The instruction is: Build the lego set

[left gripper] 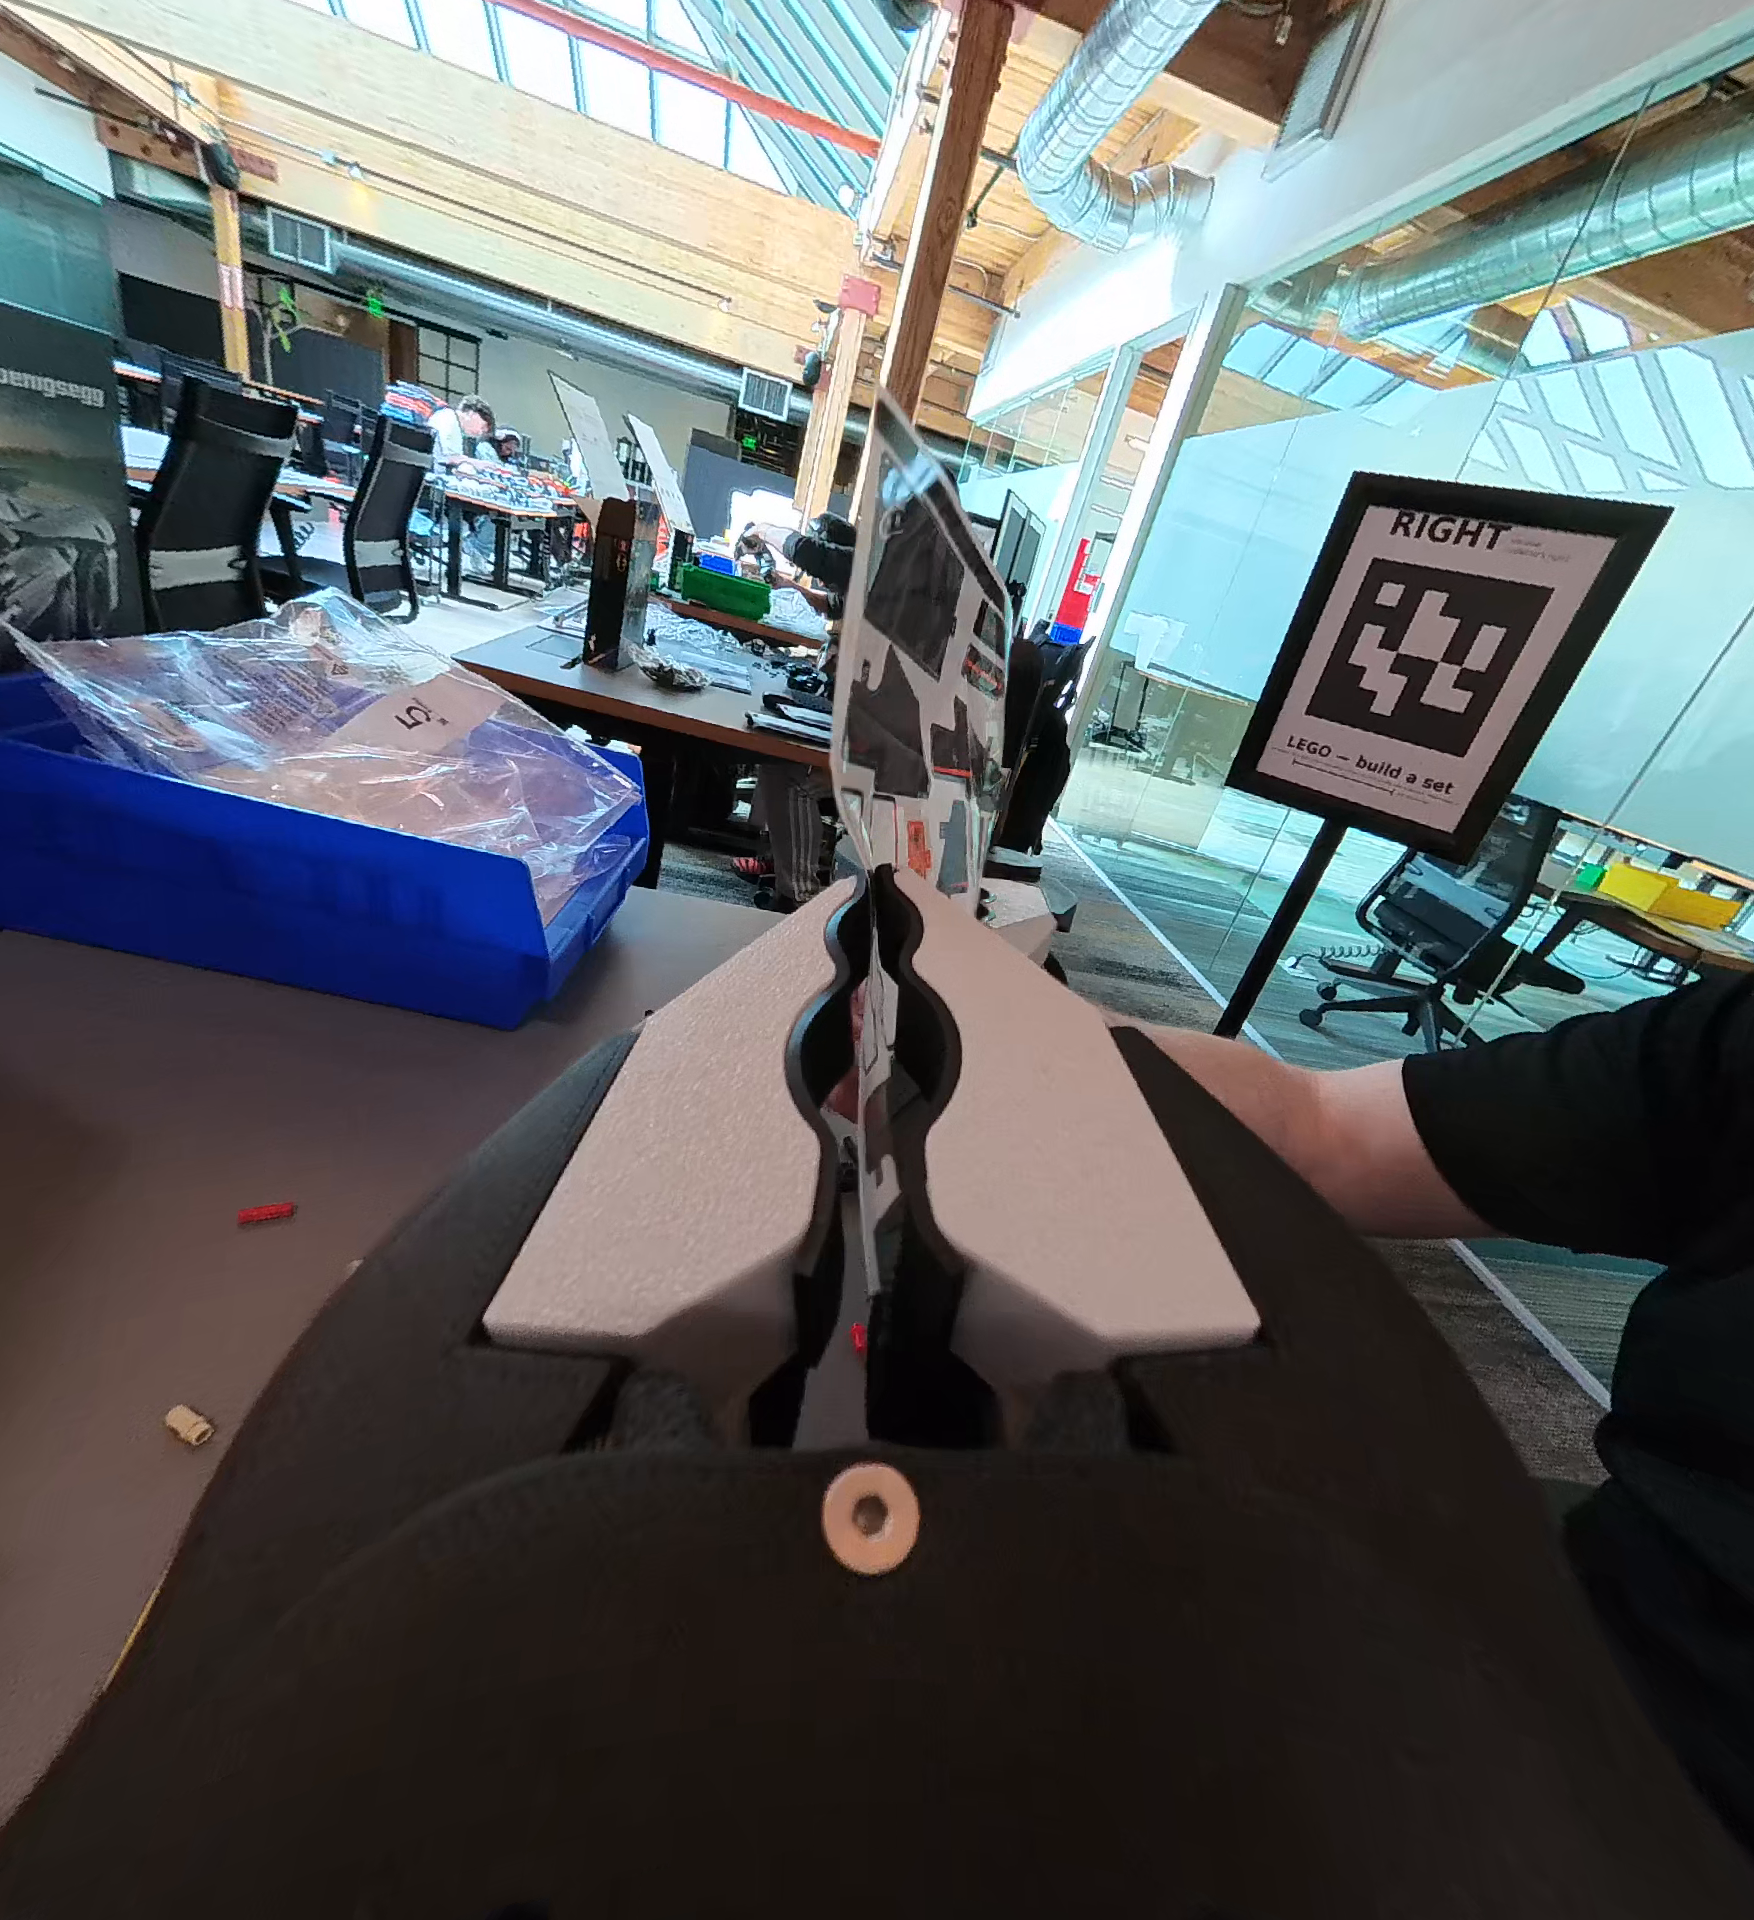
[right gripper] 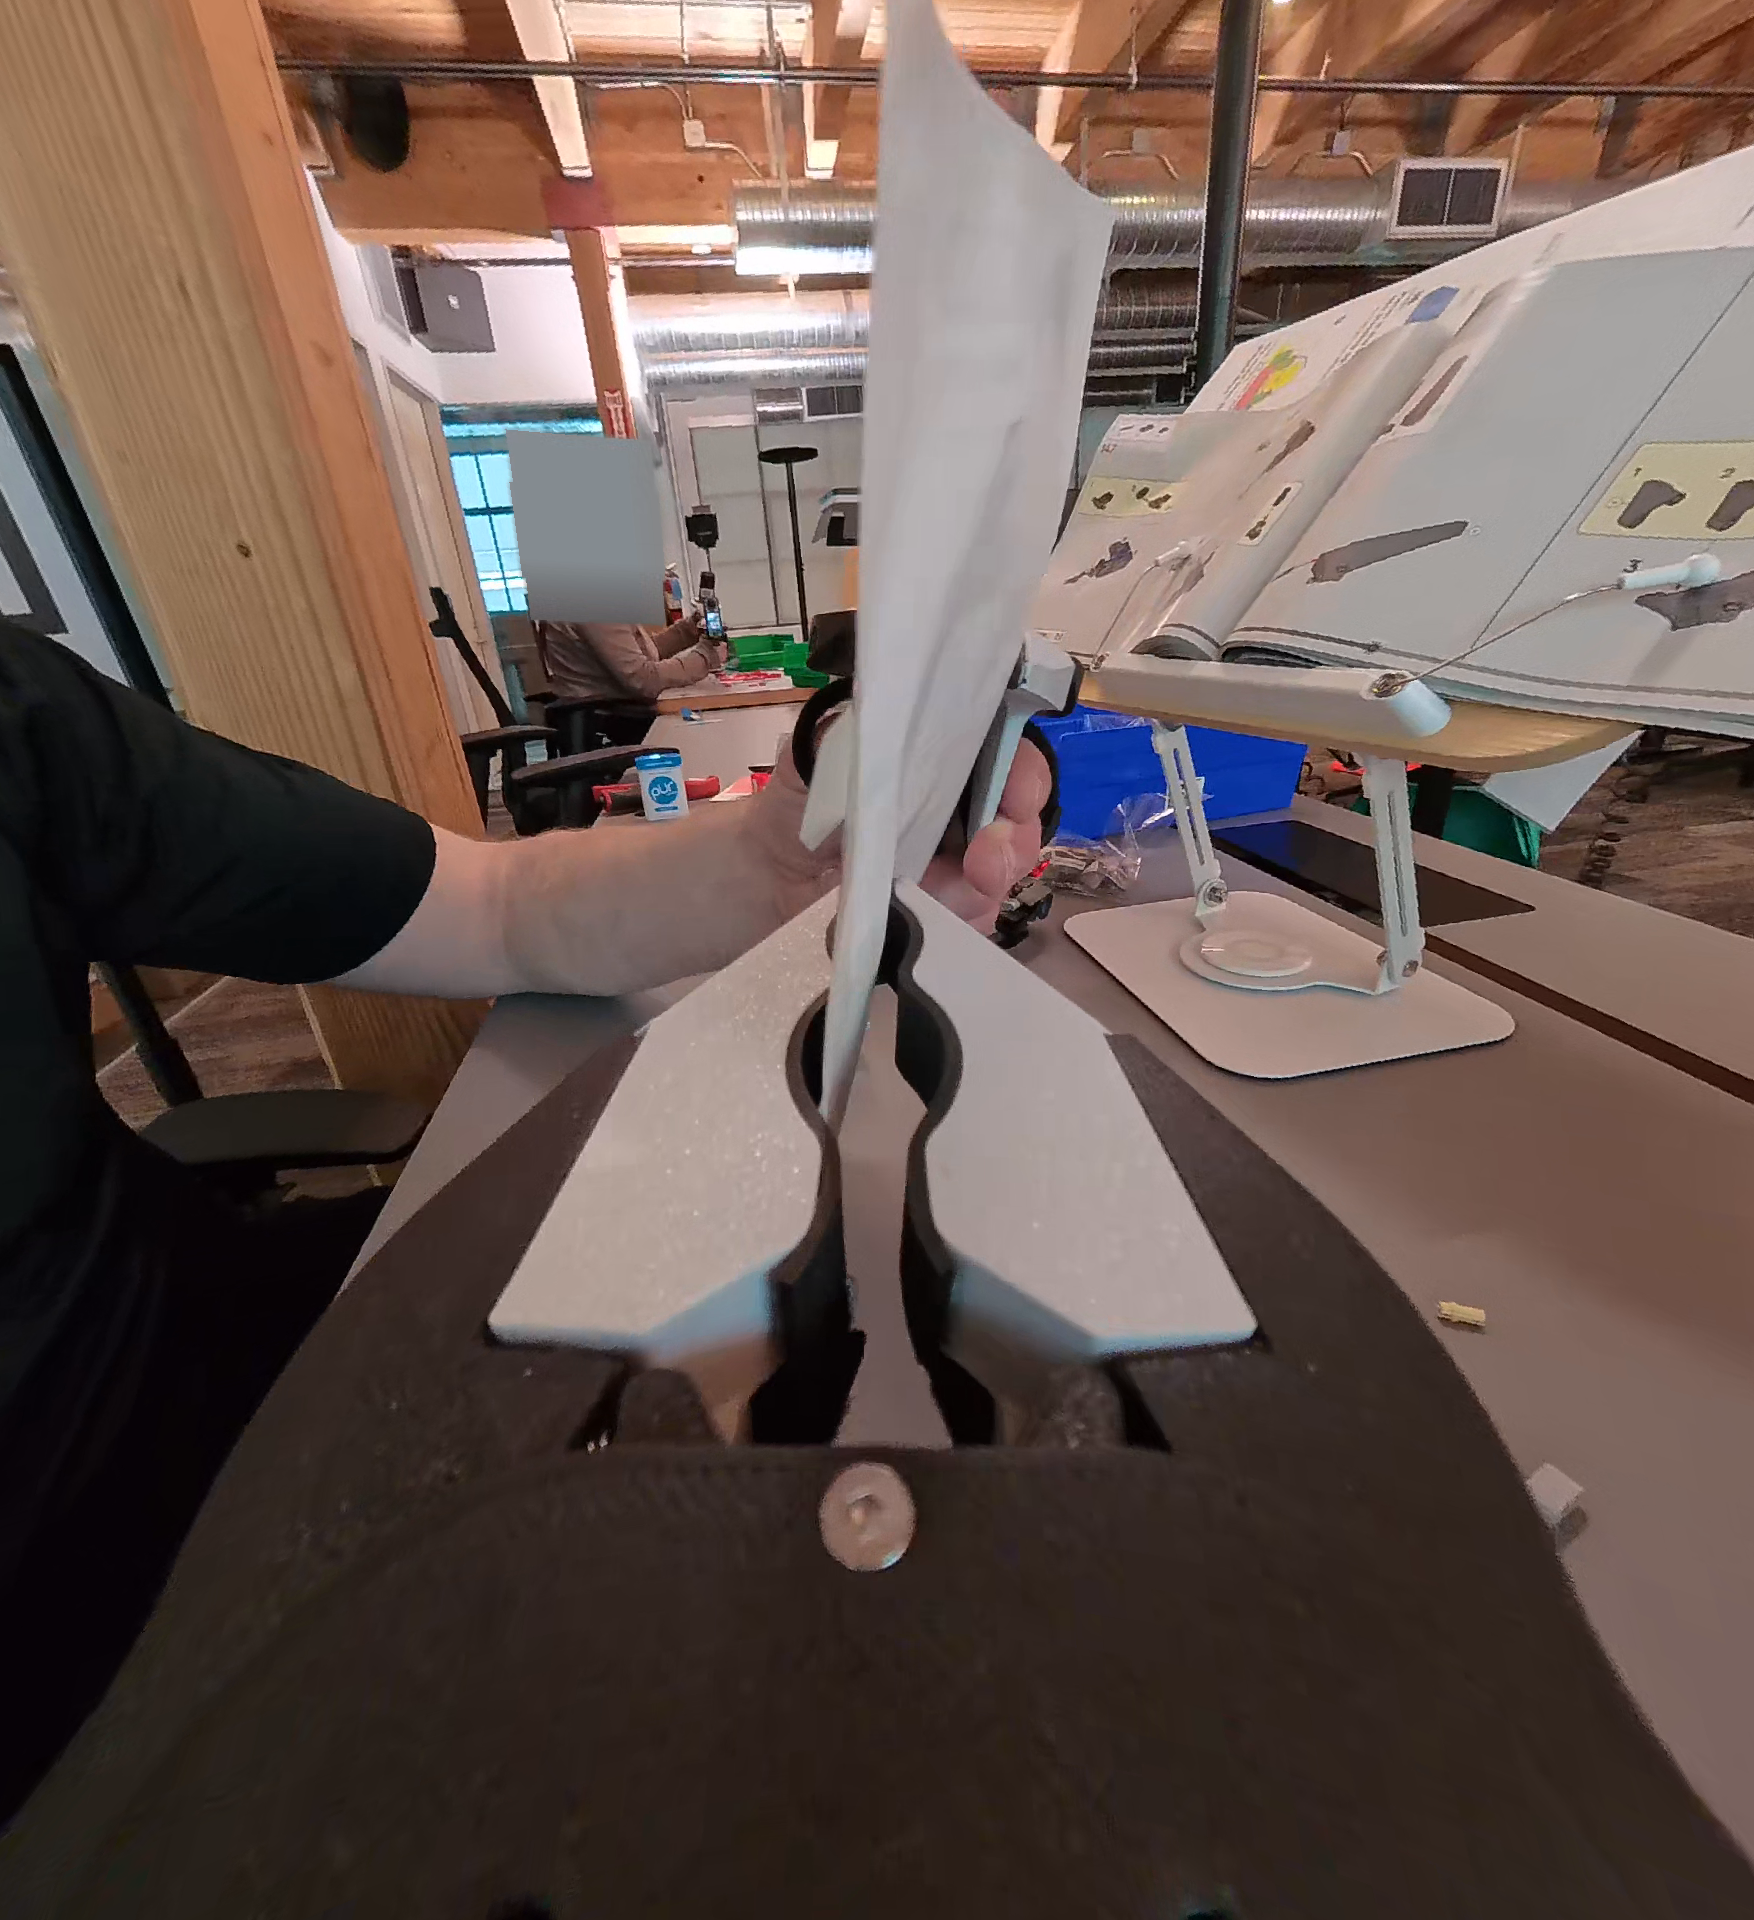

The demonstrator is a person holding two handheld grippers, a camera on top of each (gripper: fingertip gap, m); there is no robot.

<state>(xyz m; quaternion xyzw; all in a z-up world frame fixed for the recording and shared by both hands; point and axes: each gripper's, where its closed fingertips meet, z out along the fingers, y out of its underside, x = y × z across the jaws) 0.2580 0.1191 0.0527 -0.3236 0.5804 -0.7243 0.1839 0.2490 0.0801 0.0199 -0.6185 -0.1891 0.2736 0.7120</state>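
sticker sheet (left gripper: 920, 665) upright, pinched edge-on, white back (right gripper: 956, 499)

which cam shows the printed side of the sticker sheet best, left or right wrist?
Left wrist view. The sticker sheet stands up from the shut left gripper with its dark and orange printed shapes facing the camera, though steeply angled. The right wrist view shows only the sheet's blank white back, pinched in the right gripper.

Our left tongs (left gripper: 871, 883) and right tongs (right gripper: 878, 925) look alike: two pale grey, grainy fingers (left gripper: 686, 1174) with wavy black inner edges, set in a rounded black textured body with a silver screw (left gripper: 870, 1517) at 6 o'clock. We wear a black short sleeve (right gripper: 177, 831).
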